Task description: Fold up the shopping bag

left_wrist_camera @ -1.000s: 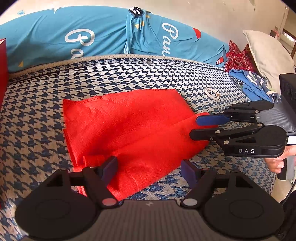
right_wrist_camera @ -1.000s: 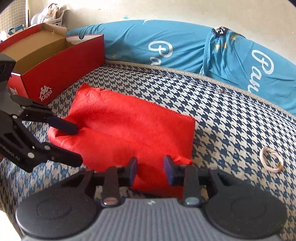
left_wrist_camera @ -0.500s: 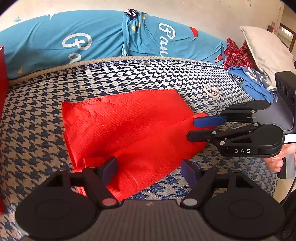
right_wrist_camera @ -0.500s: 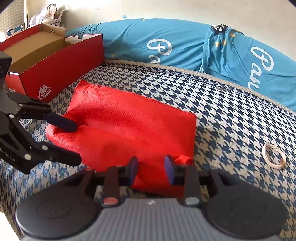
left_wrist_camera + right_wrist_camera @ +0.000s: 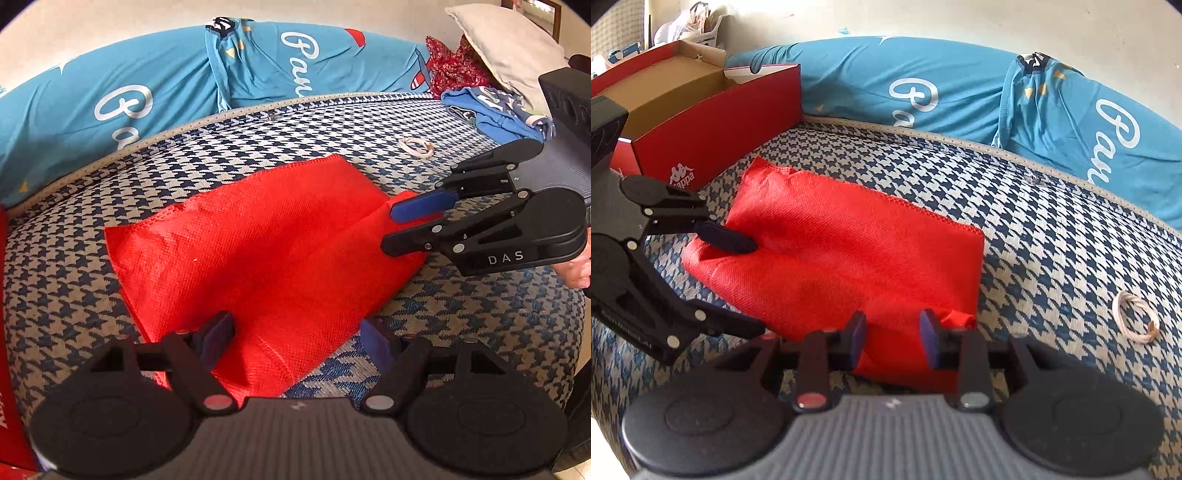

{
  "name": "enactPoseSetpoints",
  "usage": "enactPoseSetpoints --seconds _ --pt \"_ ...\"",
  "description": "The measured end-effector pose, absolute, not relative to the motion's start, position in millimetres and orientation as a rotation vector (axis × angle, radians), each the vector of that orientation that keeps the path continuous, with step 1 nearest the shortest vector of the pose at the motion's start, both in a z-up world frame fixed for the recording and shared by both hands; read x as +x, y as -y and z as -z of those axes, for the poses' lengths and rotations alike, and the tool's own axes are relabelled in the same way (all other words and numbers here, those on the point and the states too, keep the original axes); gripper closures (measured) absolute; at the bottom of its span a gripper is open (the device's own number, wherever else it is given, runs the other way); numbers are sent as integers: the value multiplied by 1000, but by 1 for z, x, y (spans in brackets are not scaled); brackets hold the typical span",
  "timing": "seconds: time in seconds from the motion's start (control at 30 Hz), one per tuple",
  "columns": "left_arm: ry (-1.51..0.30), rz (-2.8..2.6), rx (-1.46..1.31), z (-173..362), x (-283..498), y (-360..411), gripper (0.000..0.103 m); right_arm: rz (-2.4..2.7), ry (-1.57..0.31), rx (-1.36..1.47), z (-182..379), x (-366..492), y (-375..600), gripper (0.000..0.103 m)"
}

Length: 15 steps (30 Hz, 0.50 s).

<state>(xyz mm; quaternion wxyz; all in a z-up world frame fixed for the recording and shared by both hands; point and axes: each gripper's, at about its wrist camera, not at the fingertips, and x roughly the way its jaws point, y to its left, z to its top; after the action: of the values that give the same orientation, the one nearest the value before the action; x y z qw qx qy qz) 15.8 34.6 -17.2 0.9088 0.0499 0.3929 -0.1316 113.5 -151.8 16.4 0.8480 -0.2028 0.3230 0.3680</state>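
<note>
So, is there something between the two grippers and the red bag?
Nothing visible. The left gripper and the right gripper are both open, each straddling an edge of the red bag. The rubber band lies apart on the bed.

Your red woven-fabric shopping bag (image 5: 266,243) lies folded flat on the houndstooth mattress (image 5: 369,129); one corner bunches up.

Red bag (image 5: 849,254) on navy-and-white houndstooth bed (image 5: 1052,236). Turquoise cloth (image 5: 960,85) with white lettering along far edge. Red box (image 5: 713,122), brown inside. Cream loop (image 5: 1136,317). Black tongs (image 5: 892,338) with blue pads (image 5: 858,341).
</note>
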Motion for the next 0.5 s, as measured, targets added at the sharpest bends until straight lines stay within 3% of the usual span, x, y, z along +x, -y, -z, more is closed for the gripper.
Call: enactPoseSetpoints --seconds 0.1,0.33,0.5 --pt "-811 272 89 17 16 -36 27 -788 -682 -429 -19 112 153 68" --pt "-812 274 74 17 16 -36 25 -874 -660 -513 -24 95 152 47" --pt "-819 274 74 18 17 -37 23 -887 -576 -689 -19 74 144 46"
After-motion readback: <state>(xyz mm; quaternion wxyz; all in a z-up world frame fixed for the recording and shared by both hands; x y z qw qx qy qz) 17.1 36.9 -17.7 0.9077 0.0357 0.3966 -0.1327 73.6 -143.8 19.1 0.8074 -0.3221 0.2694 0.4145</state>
